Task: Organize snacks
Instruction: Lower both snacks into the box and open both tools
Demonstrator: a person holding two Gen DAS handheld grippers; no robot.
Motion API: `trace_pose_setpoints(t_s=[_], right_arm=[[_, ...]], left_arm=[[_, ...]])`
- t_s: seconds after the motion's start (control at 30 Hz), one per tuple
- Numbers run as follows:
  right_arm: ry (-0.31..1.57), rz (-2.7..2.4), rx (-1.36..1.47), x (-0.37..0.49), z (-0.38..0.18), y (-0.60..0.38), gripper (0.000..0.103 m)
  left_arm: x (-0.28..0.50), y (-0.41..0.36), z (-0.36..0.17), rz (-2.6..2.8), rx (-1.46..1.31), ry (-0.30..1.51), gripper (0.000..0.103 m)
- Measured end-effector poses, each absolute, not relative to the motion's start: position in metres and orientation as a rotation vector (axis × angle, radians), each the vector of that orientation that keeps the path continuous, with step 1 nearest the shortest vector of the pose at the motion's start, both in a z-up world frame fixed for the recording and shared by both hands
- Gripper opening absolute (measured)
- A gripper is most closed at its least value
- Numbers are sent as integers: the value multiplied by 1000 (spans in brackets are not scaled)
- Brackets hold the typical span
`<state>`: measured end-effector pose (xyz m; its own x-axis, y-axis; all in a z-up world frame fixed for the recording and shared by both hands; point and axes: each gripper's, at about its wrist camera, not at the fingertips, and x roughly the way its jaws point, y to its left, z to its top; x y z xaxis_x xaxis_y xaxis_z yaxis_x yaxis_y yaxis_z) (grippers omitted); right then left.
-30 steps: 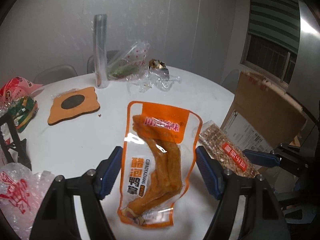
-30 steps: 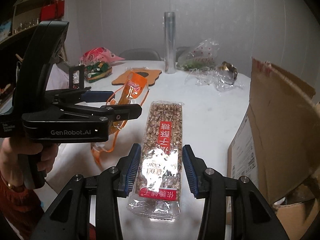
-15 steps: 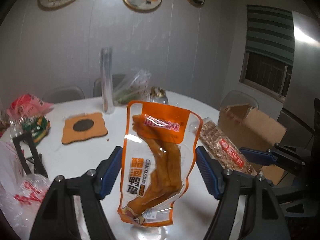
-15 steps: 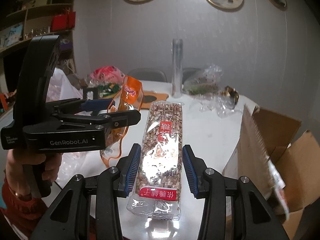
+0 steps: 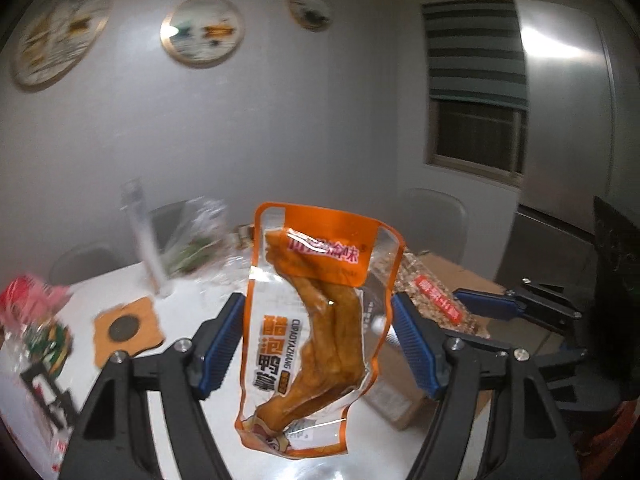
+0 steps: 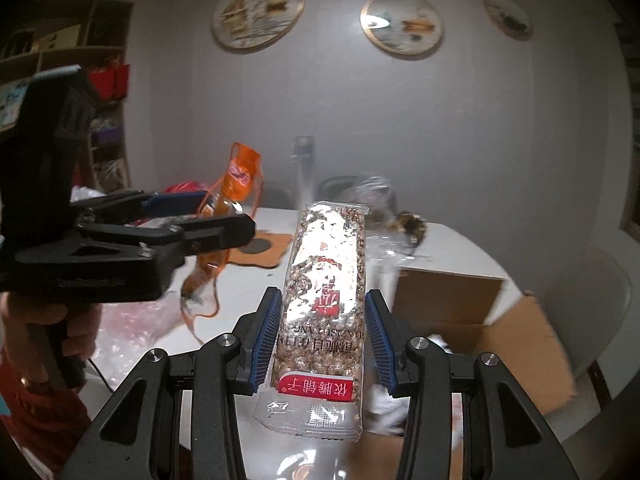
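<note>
— Where are our snacks?

— Both above the white table (image 5: 188, 312): our left gripper (image 5: 318, 346) is clamped on the orange pouch (image 5: 312, 328), our right gripper (image 6: 322, 338) on the seed bar (image 6: 324, 280).

— And the cardboard box (image 6: 516, 336)?

— Beside the table, open — its contents are probably wrappers, too blurred to tell.

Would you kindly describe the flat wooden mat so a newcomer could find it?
On the round white table, look just in front of the tall clear plastic roll. The orange-brown wavy-edged wooden mat lies flat there, the only item with a dark round centre.
</note>
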<state>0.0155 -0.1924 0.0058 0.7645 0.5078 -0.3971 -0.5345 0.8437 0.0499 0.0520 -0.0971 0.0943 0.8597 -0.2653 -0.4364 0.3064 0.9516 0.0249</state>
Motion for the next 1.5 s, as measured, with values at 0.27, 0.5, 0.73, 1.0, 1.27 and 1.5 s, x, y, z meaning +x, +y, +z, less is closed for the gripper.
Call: trace_pose_setpoints(t_s=[0.27,0.5,0.73,1.0,1.27,1.5], right_arm=[[462,460,-32,29,-7,-250,38],[502,420,4,46,-20,-278,38],[560,412,25,70,-40,-293,38],[636,435,-6,95,-53,-282,38],[691,443,-27,119,-60,-273,42],[666,458,-58,119,-60,-269,73]], left_arm=[[90,-169,110,-475,156,524,71],[133,-208,119,-592,154,618,71],[174,-231,84,-617,207,786,71],[194,-252,51,-585,305,896,72],[191,-255,48,-531,338,873,85],[181,-240,61,-517,324,797,95]])
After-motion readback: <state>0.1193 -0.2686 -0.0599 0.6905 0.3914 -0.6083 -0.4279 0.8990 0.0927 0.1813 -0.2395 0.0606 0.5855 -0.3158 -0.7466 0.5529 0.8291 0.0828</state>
